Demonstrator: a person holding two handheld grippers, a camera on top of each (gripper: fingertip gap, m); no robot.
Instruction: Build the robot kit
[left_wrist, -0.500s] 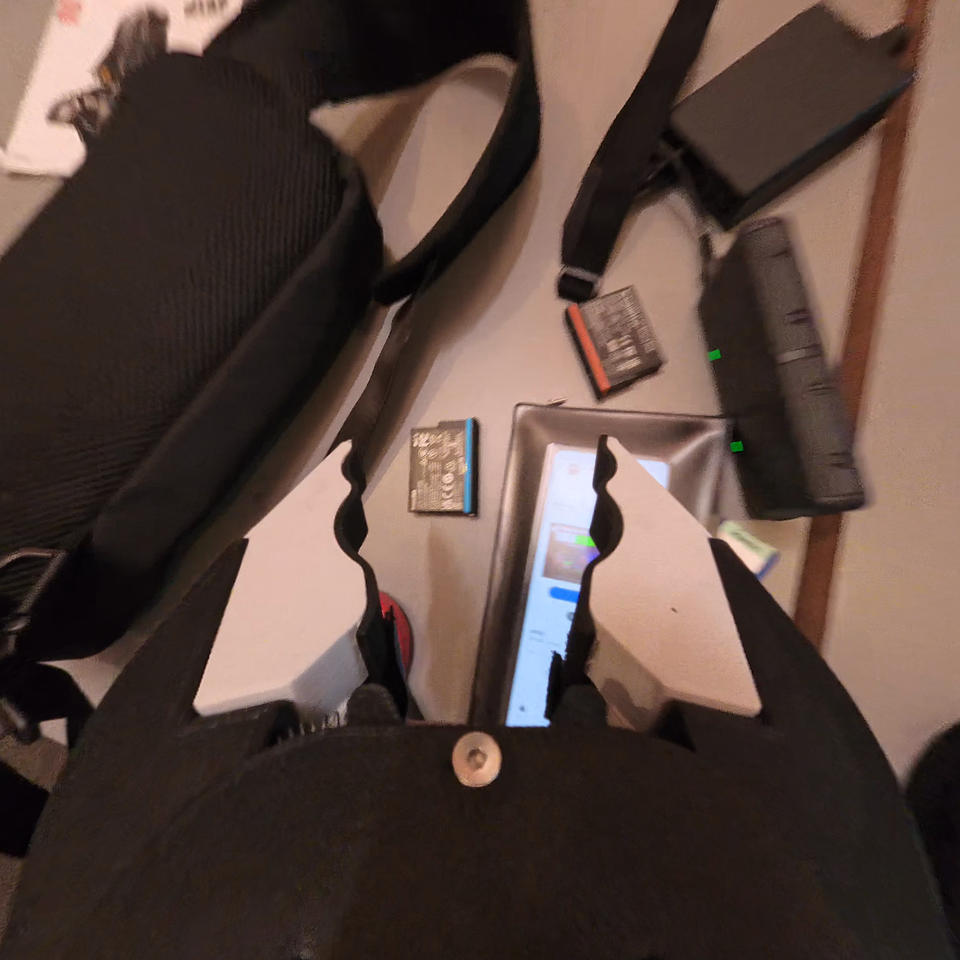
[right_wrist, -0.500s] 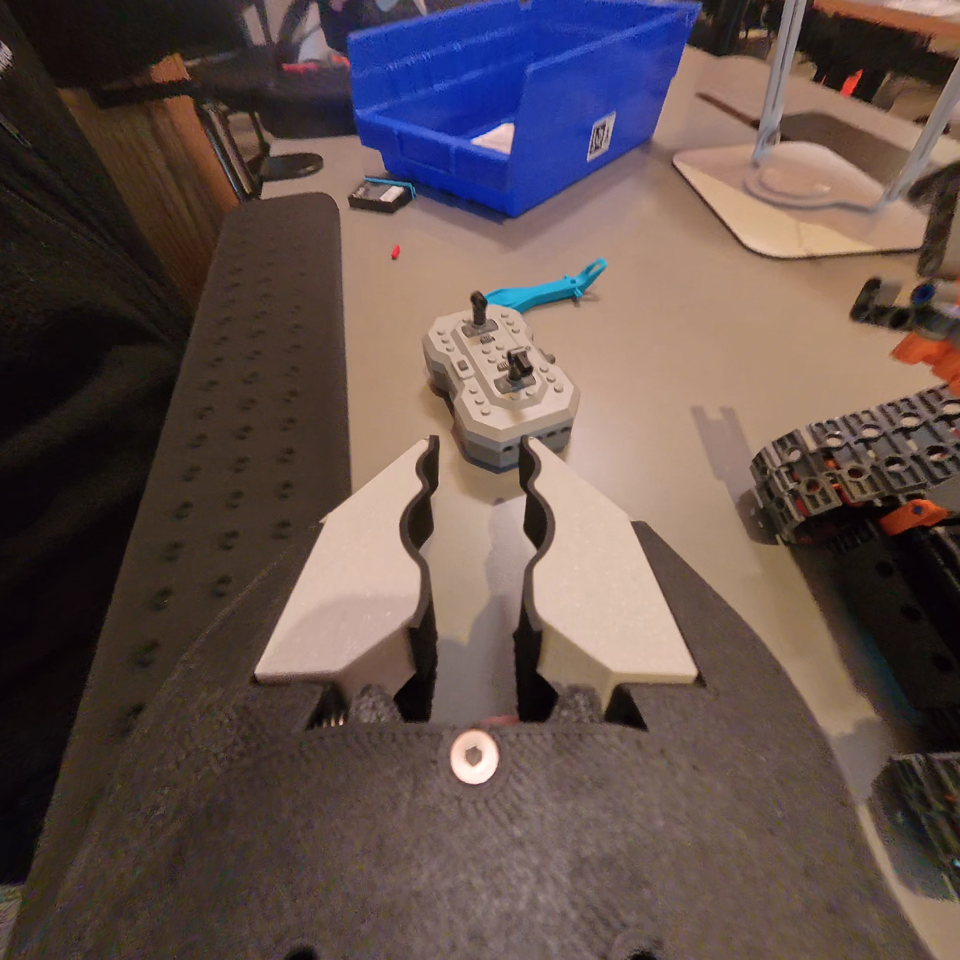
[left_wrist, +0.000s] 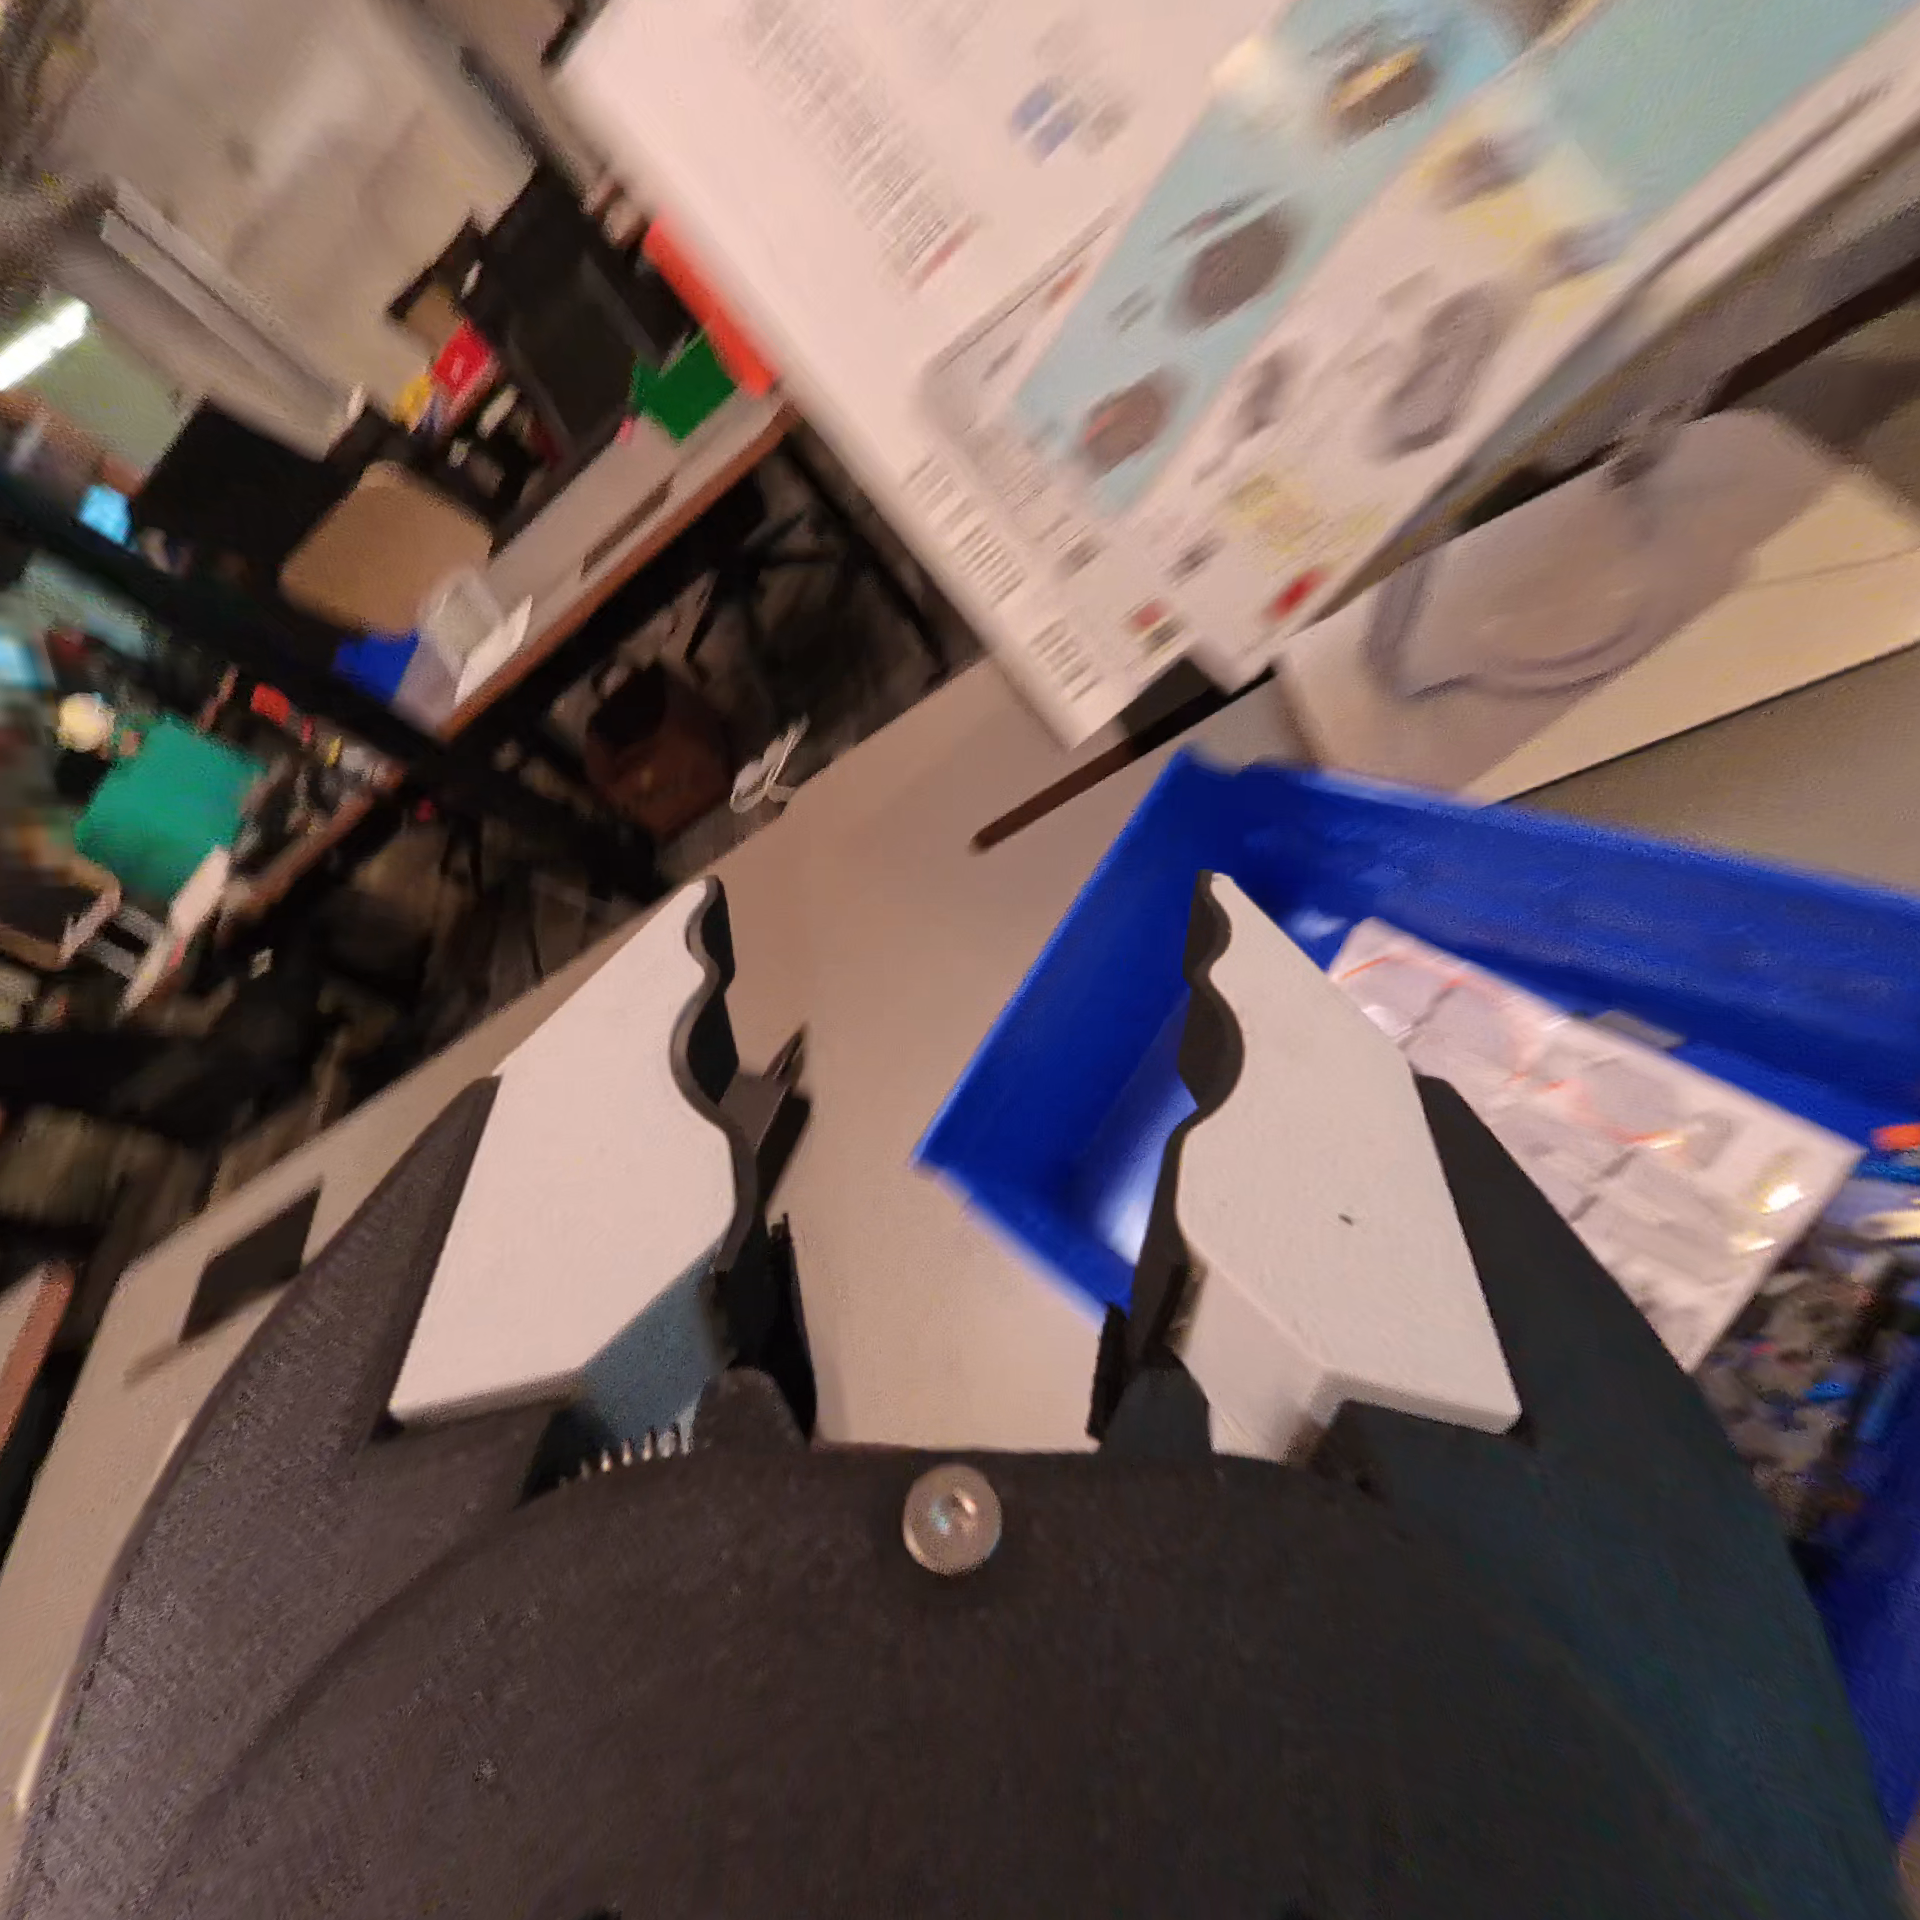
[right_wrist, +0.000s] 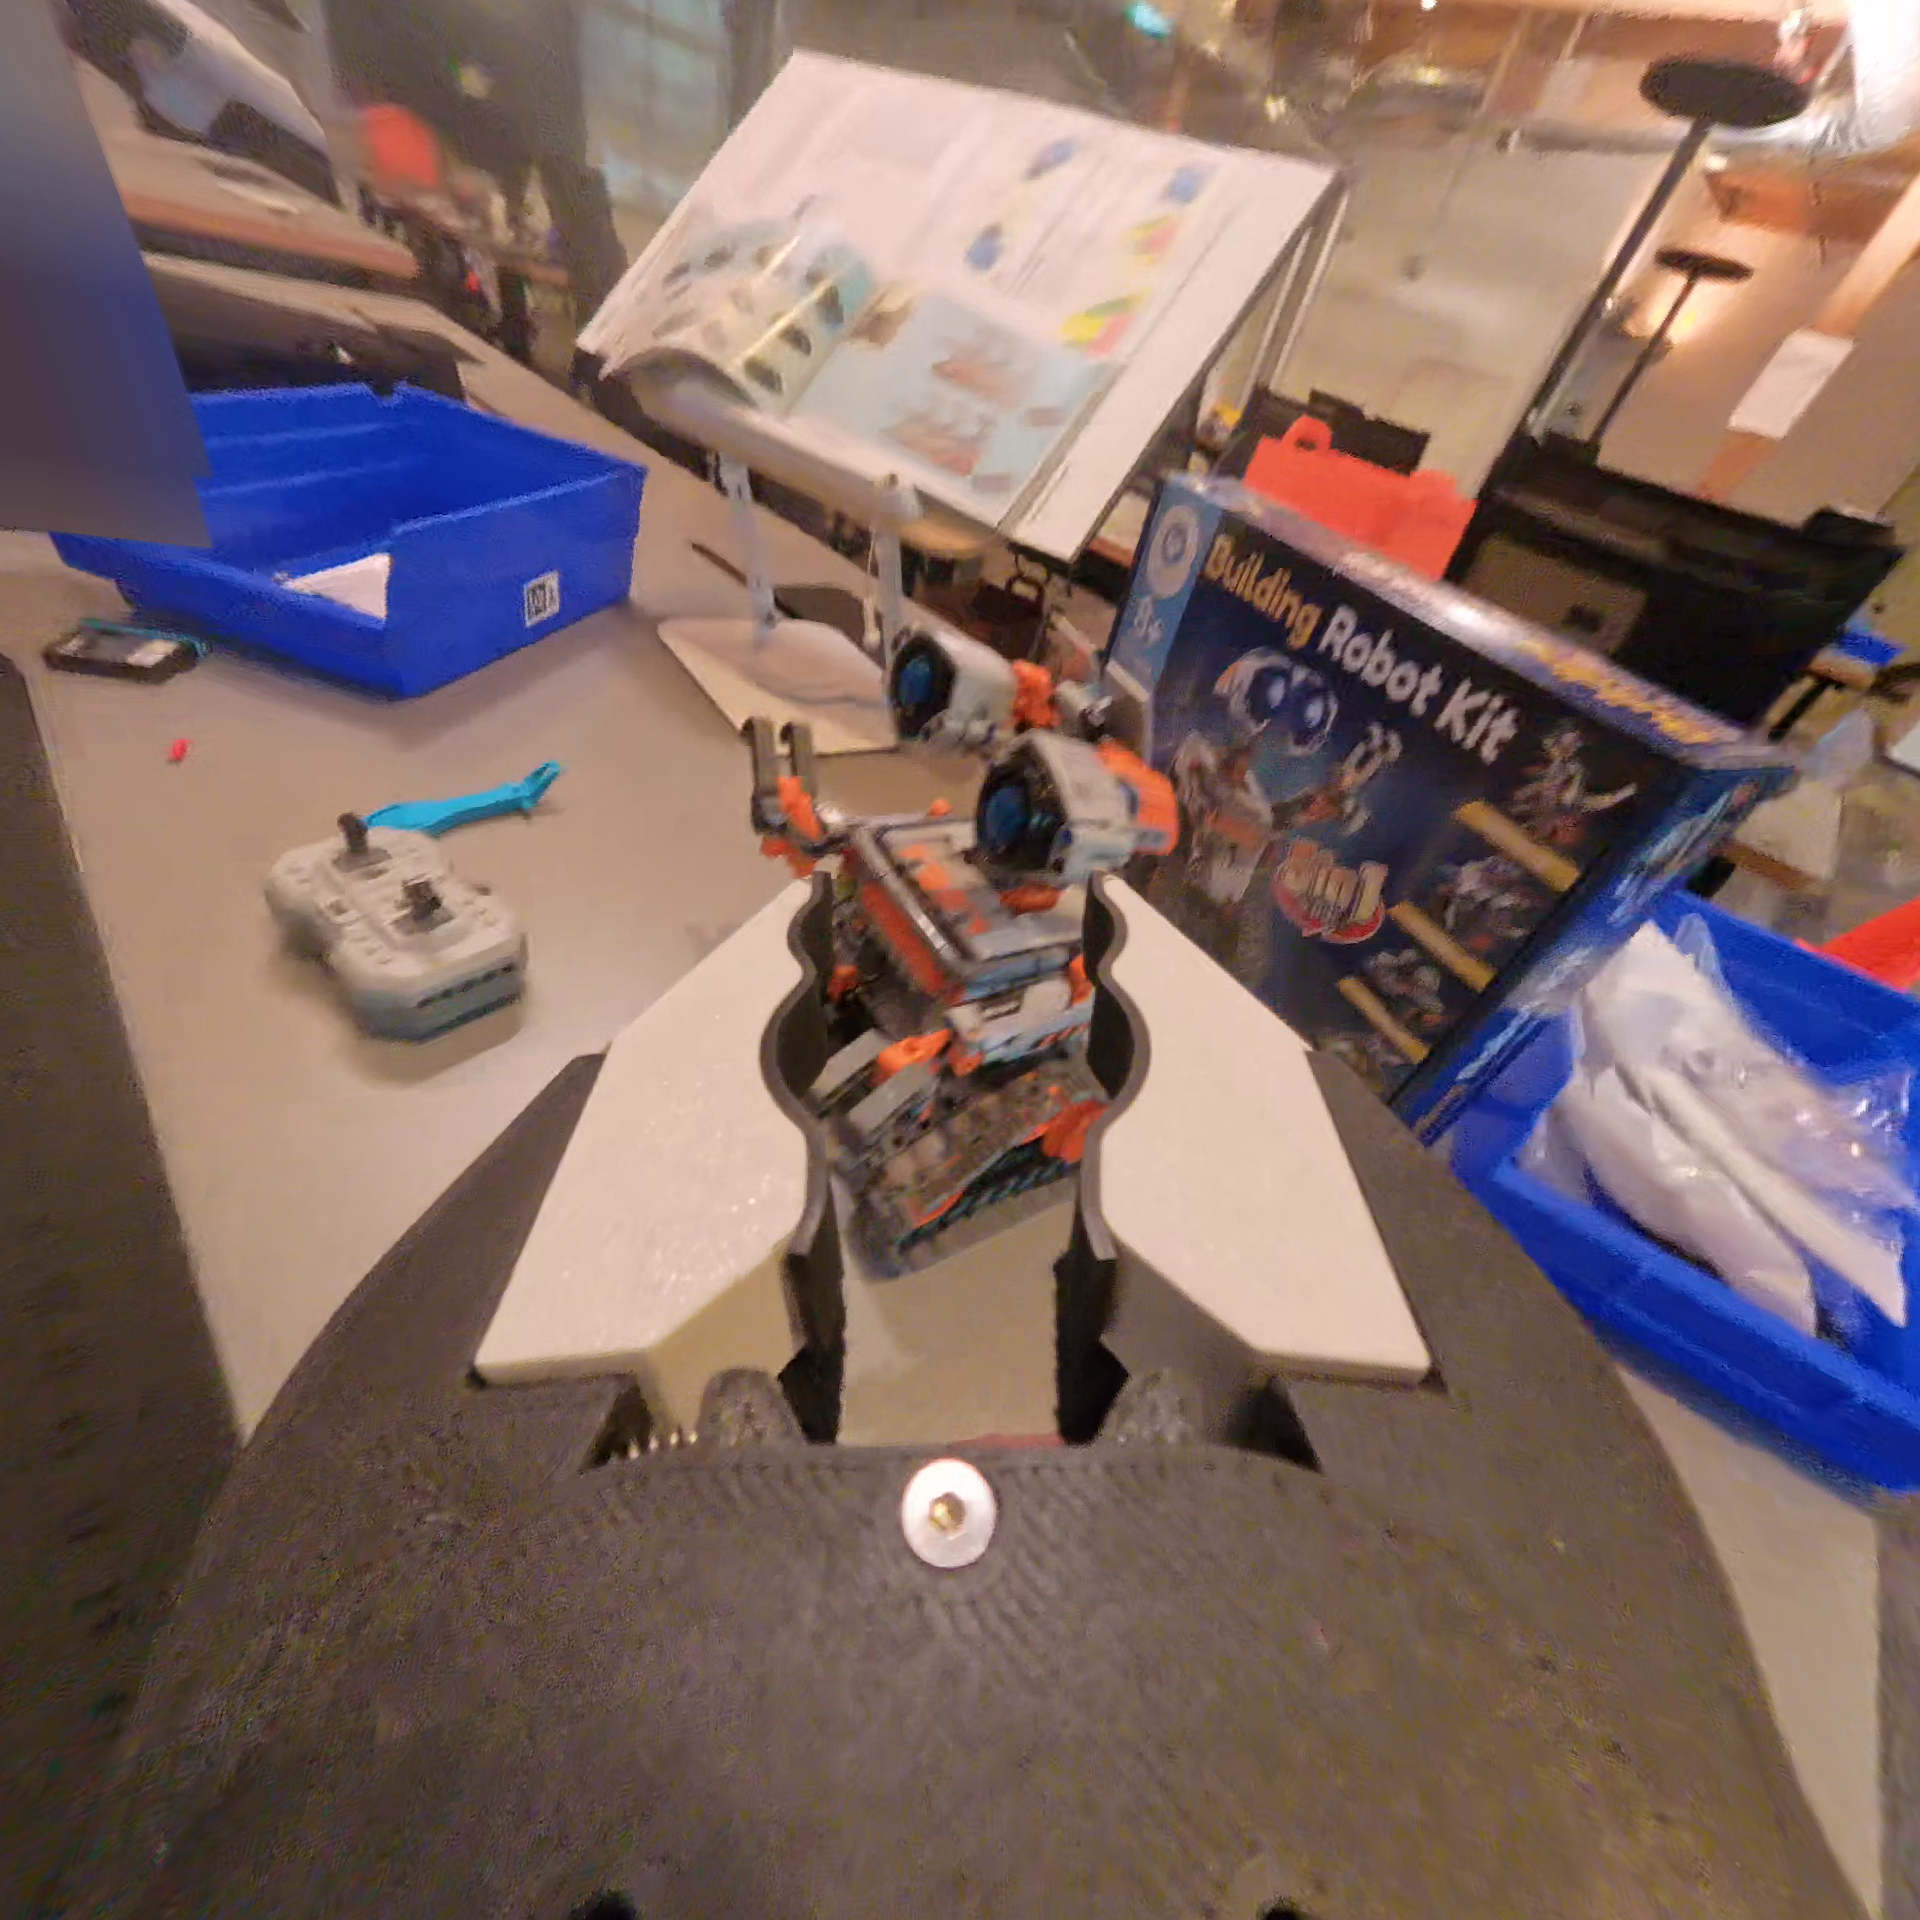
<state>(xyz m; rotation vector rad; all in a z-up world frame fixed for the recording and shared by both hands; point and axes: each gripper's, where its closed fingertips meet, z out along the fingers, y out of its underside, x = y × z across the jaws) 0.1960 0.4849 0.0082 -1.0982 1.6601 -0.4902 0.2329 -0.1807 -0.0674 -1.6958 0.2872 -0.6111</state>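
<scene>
the left gripper (left_wrist: 956, 914) is held tilted above a grey table (left_wrist: 883, 935), rolled so the whole view leans; its jaws stand wide apart and hold nothing; its right finger (left_wrist: 1320, 1174) lies over the near corner of a blue bin (left_wrist: 1049, 1081), though whether it touches the rim cannot be told through the blur; inside that bin lie clear plastic bags (left_wrist: 1579, 1122) of small parts; above it an open instruction booklet (left_wrist: 1195, 343) on a stand fills the upper right, smeared by motion; benches and clutter show beyond the table's far edge on the left.

the right gripper (right_wrist: 956, 894) is held low over the same table, pointing roughly level at a toy robot (right_wrist: 966, 966) built of grey and orange bricks, with blue eyes and tracked feet; the robot stands upright just ahead of the fingertips, framed in the gap between them, apart from both; the jaws are parted about as wide as the robot's body and grip nothing; a grey remote controller (right_wrist: 400, 935) with two black sticks lies on the table well to the left, a teal brick-separator tool (right_wrist: 468, 805) just behind it; a dark blue kit box (right_wrist: 1455, 821) stands just right of the robot; a blue bin of white bags (right_wrist: 1683, 1320) sits at the right edge; another blue bin (right_wrist: 416, 540) lies far left, a black battery (right_wrist: 120, 655) beside it.
</scene>
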